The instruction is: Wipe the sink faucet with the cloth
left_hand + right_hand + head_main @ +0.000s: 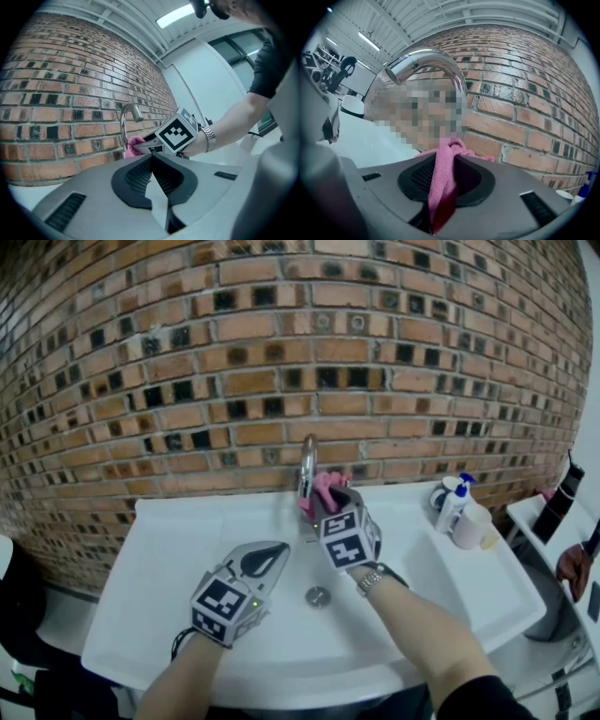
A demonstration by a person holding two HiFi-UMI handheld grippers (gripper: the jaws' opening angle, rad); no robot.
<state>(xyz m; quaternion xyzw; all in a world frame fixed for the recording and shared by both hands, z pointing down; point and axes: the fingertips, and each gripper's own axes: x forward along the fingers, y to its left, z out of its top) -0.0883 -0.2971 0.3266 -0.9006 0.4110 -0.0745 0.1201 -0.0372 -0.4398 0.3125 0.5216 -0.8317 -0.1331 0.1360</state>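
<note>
A chrome faucet point(307, 465) arches over the white sink point(169, 559) at the brick wall; it also shows in the left gripper view point(125, 123) and in the right gripper view point(426, 62). My right gripper point(325, 498) is shut on a pink cloth point(327, 488), which it holds against the lower right side of the faucet stem. The cloth point(444, 176) runs pinched between the right jaws. My left gripper point(265, 560) hovers over the basin left of the drain, shut on nothing, its jaws together point(151, 172). From there the cloth point(134, 143) shows beside the stem.
The drain point(318, 595) lies in the basin's middle. A soap pump bottle point(455, 503) and a white cup point(470, 526) stand on the sink's right corner. A dark bottle point(562, 500) stands on a shelf further right. The brick wall point(281, 362) rises right behind the faucet.
</note>
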